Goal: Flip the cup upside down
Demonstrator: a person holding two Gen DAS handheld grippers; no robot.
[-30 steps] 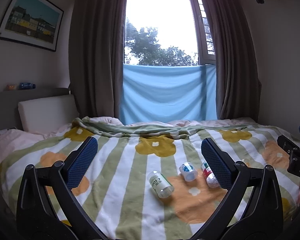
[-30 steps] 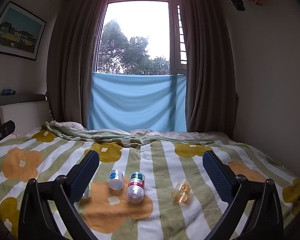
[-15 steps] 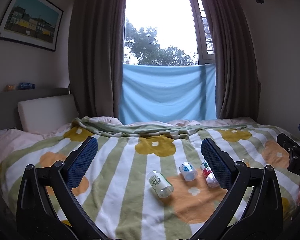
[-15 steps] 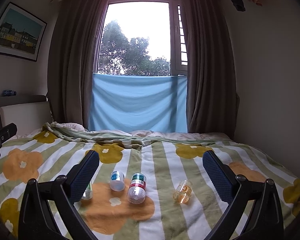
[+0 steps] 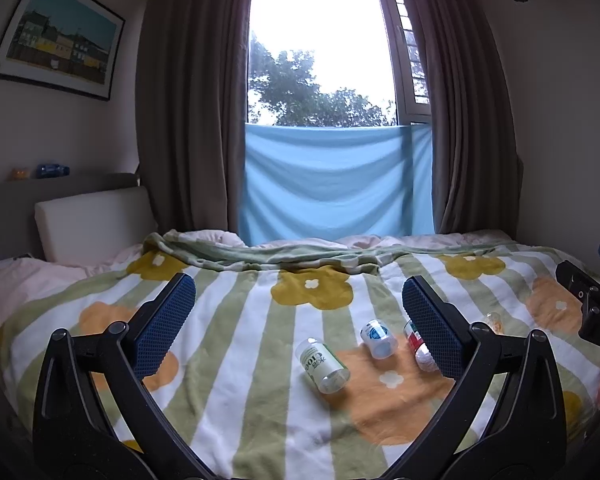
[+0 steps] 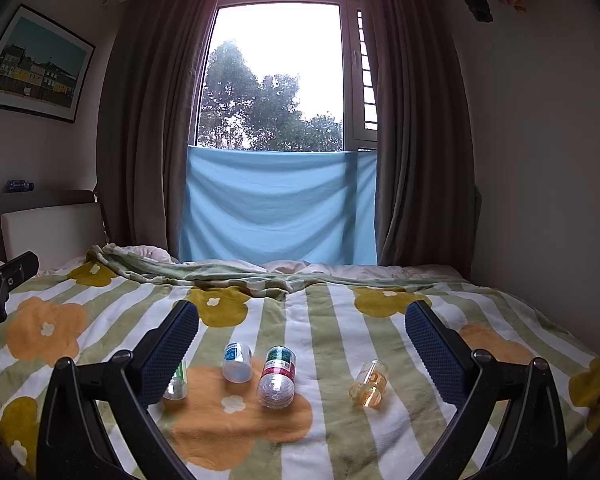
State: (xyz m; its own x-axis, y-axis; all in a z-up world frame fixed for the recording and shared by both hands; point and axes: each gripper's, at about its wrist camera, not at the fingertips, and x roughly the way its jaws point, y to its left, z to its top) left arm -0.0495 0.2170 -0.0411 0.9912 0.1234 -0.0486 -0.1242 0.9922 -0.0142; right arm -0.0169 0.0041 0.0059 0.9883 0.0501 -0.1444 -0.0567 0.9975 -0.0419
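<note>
Several small clear plastic cups lie on their sides on a flowered striped blanket (image 6: 320,432). A green-labelled cup (image 5: 322,365) lies leftmost; it also shows in the right wrist view (image 6: 177,385), partly behind a finger. A blue-labelled cup (image 5: 378,338) (image 6: 237,361), a red-and-green-labelled cup (image 6: 277,376) (image 5: 418,346) and an amber cup (image 6: 369,382) (image 5: 494,322) follow to the right. My left gripper (image 5: 298,322) is open and empty, above and short of the cups. My right gripper (image 6: 302,350) is open and empty, with the blue and red-green cups seen between its fingers.
The blanket covers a bed, with a folded-back edge (image 5: 300,256) at the far side. A white headboard cushion (image 5: 92,220) stands at the left. Brown curtains (image 6: 420,140) and a blue cloth (image 6: 276,208) hang at the window. A wall (image 6: 540,160) is at the right.
The right wrist view has shifted slightly; the cups sit a little higher in it. The left gripper has barely moved. Both grippers stay open.
</note>
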